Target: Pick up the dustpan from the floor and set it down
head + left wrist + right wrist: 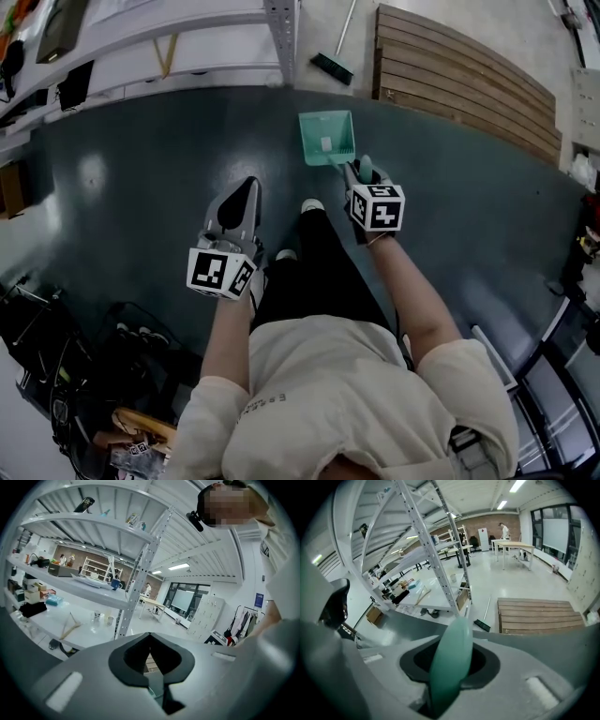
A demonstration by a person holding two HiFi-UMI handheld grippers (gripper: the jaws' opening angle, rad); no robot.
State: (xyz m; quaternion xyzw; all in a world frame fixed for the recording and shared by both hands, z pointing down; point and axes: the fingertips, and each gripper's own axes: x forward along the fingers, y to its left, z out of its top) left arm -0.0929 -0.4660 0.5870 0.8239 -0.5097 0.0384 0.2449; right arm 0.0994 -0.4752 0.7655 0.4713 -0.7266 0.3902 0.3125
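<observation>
A green dustpan (pixel 327 137) is down at the dark floor (pixel 141 178), straight ahead of my feet; I cannot tell whether it touches. Its handle runs back and right into my right gripper (pixel 362 172). In the right gripper view the rounded green handle (pixel 450 663) stands between the jaws of the right gripper (pixel 459 623), which are shut on it. My left gripper (pixel 246 190) hangs left of the dustpan, apart from it, shut with nothing in it. In the left gripper view the left gripper (pixel 150 634) points towards the shelving.
A broom (pixel 333 66) lies just beyond the dustpan, next to a metal shelf post (pixel 281 37). A wooden pallet (pixel 469 75) lies at the far right. White shelving (pixel 141 47) runs along the far left. Cables and gear (pixel 84 375) are heaped at the near left.
</observation>
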